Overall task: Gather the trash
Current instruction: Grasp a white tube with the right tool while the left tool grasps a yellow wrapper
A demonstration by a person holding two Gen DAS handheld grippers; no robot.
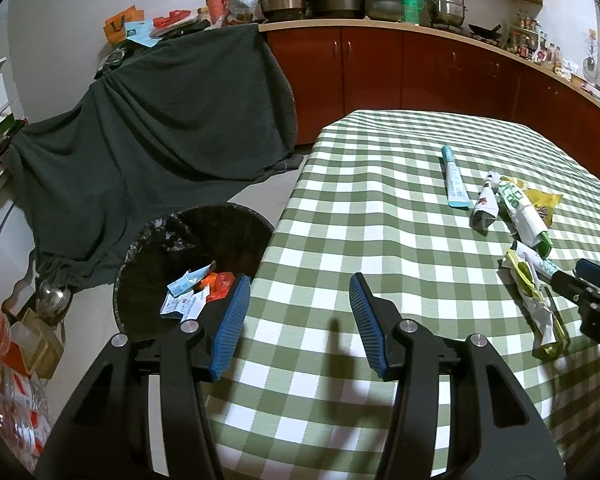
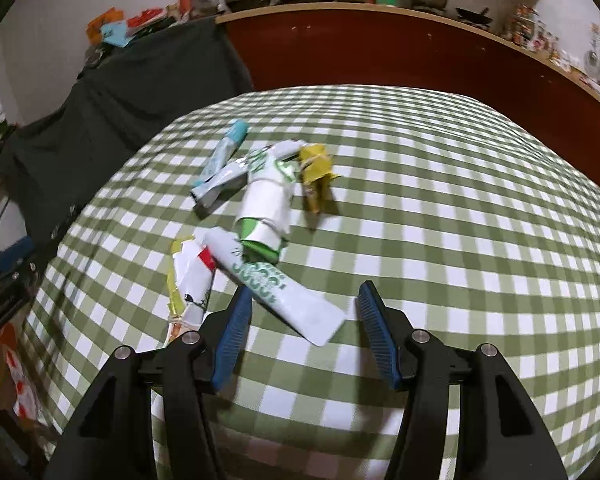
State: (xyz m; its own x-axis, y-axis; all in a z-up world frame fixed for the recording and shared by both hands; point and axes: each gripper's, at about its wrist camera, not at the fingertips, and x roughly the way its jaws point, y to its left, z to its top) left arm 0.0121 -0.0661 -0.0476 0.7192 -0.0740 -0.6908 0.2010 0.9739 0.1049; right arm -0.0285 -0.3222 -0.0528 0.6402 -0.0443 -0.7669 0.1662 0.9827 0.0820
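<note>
Several pieces of trash lie on the green checked tablecloth (image 2: 440, 216). A white tube with green print (image 2: 284, 296) lies between the open fingers of my right gripper (image 2: 302, 308), its flat end near the right finger. Beyond it lie a white and green wrapper (image 2: 266, 208), a yellow wrapper (image 2: 316, 168), a blue-capped tube (image 2: 220, 156) and a crumpled yellow-white packet (image 2: 190, 284). My left gripper (image 1: 298, 292) is open and empty at the table's left edge, beside a black bin (image 1: 188, 268) holding discarded wrappers. The right gripper shows at the right of the left wrist view (image 1: 592, 292).
A dark green cloth (image 1: 160, 128) drapes over furniture left of the table. Red cabinets (image 1: 420, 64) with pots on the counter run along the back. Bottles and boxes (image 1: 12, 360) sit on the floor at the left.
</note>
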